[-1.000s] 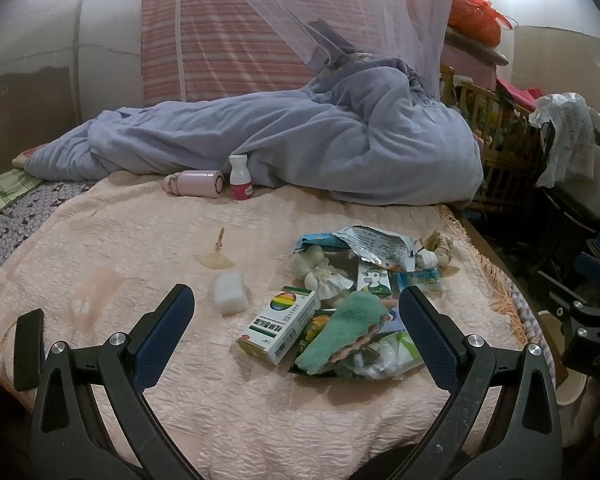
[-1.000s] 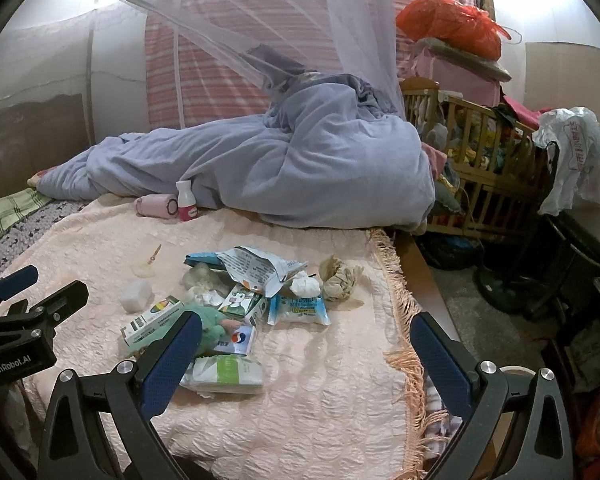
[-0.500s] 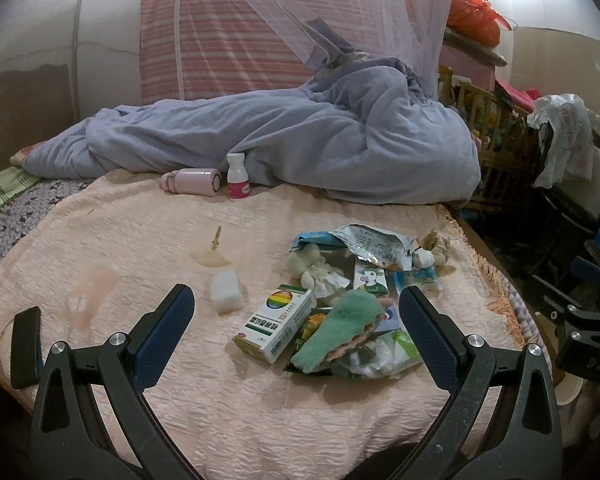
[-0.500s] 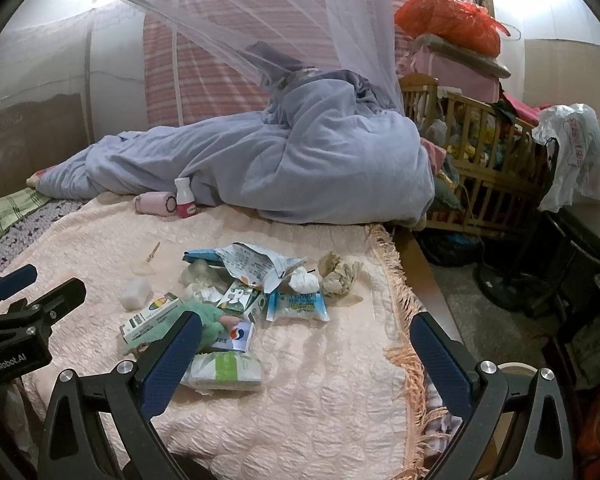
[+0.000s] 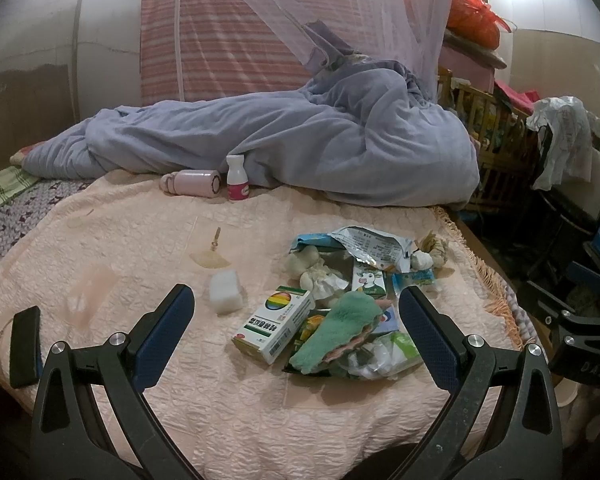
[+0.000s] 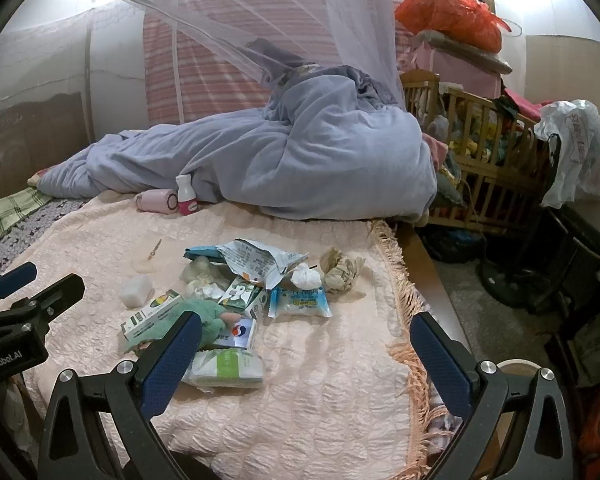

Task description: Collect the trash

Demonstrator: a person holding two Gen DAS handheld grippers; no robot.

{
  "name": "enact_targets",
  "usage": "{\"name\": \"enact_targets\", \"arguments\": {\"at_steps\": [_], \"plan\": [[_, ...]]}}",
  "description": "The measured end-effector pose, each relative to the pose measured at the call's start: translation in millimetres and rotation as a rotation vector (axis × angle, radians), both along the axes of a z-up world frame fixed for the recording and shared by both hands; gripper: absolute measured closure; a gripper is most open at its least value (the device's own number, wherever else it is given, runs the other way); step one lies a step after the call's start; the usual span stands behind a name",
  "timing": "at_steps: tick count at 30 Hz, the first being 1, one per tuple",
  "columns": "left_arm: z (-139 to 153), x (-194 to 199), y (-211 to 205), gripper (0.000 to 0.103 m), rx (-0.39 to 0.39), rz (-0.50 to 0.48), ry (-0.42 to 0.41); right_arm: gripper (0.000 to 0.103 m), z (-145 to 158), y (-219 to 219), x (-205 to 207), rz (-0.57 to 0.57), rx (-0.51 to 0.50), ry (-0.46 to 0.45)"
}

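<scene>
A pile of trash lies on the peach bedspread [image 5: 228,412]: a white medicine box [image 5: 274,329] [image 6: 150,314], a green cloth [image 5: 334,330] [image 6: 198,316], a torn silver wrapper [image 5: 370,246] [image 6: 256,260], crumpled tissues [image 5: 320,274] [image 6: 306,278], a blue-white packet [image 6: 300,301], a green-white tissue pack [image 6: 226,366] and a white foam block [image 5: 225,297] [image 6: 136,290]. My left gripper [image 5: 296,332] is open and empty, just short of the pile. My right gripper [image 6: 306,354] is open and empty, over the bed's right part.
A bunched blue quilt [image 5: 300,148] lies across the back of the bed. A pink bottle [image 5: 192,183] lies beside a small upright white bottle [image 5: 236,178]. A black phone [image 5: 25,346] lies at the left edge. A wooden crib [image 6: 480,160] stands to the right.
Both grippers have crept slightly forward toward the pile. Nothing on the bed has moved and both stay open.
</scene>
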State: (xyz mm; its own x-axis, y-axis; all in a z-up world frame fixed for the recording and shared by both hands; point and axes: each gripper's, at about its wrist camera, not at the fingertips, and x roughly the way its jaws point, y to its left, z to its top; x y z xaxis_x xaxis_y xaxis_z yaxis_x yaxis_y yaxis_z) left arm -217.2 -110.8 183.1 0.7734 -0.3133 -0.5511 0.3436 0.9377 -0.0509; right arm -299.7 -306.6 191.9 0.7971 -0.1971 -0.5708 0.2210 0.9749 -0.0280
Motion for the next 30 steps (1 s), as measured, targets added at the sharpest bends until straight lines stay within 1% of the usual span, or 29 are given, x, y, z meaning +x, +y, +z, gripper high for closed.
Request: {"name": "enact_targets", "arguments": {"at_steps": [23, 30], "plan": [[-3.2, -0.1, 2.8, 0.001, -0.001, 0.008, 0.008, 0.0, -6.9, -1.9, 2.8, 0.004, 0.019, 0.019], [-9.8, 10.4, 6.6, 0.001, 0.0, 0.017, 0.037, 0.0, -13.9, -3.7, 7.6, 0.014, 0.034, 0.039]]}}
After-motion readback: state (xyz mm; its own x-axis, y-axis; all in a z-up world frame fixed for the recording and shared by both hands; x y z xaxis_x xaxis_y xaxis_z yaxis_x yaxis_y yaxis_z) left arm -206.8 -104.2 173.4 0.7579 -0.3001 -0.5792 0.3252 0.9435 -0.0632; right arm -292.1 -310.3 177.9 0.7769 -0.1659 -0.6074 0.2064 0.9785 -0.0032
